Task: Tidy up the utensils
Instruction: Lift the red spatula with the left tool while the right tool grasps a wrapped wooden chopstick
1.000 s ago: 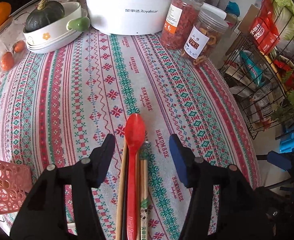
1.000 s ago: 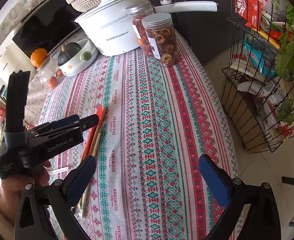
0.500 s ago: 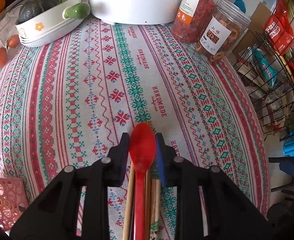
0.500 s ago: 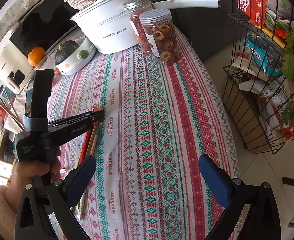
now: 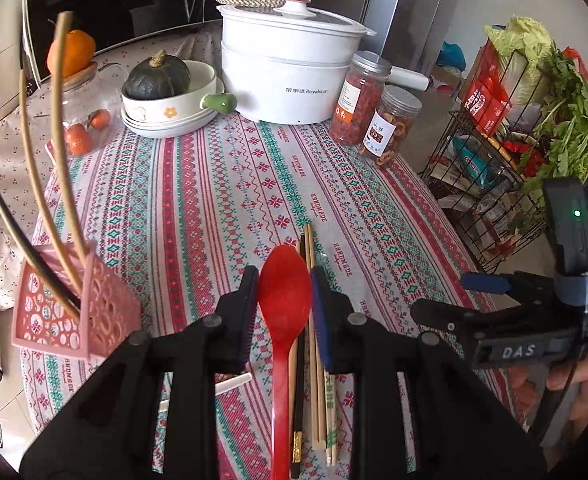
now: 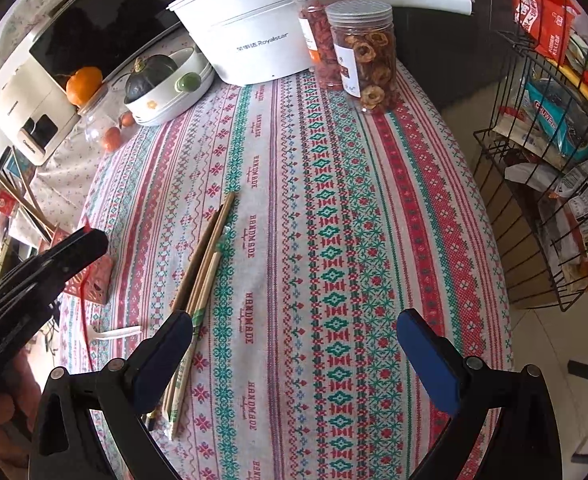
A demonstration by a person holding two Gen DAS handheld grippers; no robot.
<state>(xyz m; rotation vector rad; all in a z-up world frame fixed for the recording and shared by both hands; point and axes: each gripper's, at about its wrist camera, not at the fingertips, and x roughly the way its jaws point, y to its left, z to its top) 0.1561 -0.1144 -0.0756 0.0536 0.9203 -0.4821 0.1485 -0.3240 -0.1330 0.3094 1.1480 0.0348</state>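
Note:
My left gripper (image 5: pixel 284 280) is shut on the bowl of a red plastic spoon (image 5: pixel 284 320), held above the table with its handle running back under the gripper. Below it several wooden chopsticks (image 5: pixel 314 360) and one black one lie in a bundle on the patterned cloth, also in the right wrist view as chopsticks (image 6: pixel 204 268). A pink openwork utensil holder (image 5: pixel 74 316) with several long chopsticks in it stands at the left. My right gripper (image 6: pixel 294 344) is open over bare cloth, its left finger just above the chopsticks' near ends.
At the back stand a white pot (image 5: pixel 286 72), two jars of dried fruit (image 5: pixel 390 128) and a bowl with a green squash (image 5: pixel 162 96). A small white spoon (image 6: pixel 114 332) lies near the holder (image 6: pixel 90 276). A wire rack (image 6: pixel 542 160) of groceries stands right of the table.
My left gripper closed on the red spoon and lifted it off the chopstick bundle, pulling up and back. The right gripper drifted slightly and stayed open.

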